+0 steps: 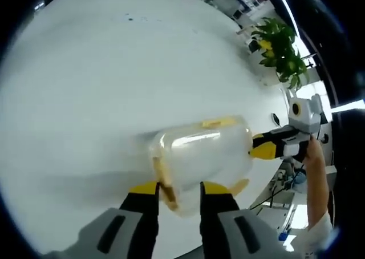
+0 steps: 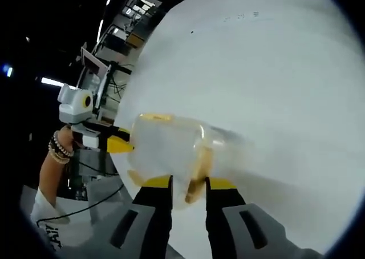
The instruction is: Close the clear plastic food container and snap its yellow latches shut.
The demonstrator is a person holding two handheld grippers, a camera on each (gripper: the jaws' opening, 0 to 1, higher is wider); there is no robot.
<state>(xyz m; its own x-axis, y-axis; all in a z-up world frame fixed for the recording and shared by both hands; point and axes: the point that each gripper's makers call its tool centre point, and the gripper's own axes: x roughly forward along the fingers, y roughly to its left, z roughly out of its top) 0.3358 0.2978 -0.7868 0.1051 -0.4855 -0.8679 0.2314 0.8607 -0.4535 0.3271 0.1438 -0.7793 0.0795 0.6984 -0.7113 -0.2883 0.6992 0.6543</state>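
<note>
The clear plastic container (image 1: 202, 153) lies on its side over the white table (image 1: 102, 76), lid on. Yellow latches show on its top (image 1: 219, 122) and along its near end (image 1: 163, 179). My left gripper (image 1: 179, 188) rises from below, its yellow-tipped jaws close together on that near end, the latch between them. My right gripper (image 1: 266, 147) comes in from the right and meets the far end. In the right gripper view the same container (image 2: 168, 145) sits between my right gripper's (image 2: 189, 183) narrow jaws, a yellow latch (image 2: 198, 170) in the gap. My left gripper (image 2: 118, 142) touches the other end.
A potted green plant (image 1: 280, 47) stands at the table's far right edge. A person's hand (image 1: 316, 176) holds the right gripper; a wrist with bracelets (image 2: 58, 148) holds the left one. Cables and desks lie beyond the table edge (image 2: 102, 173).
</note>
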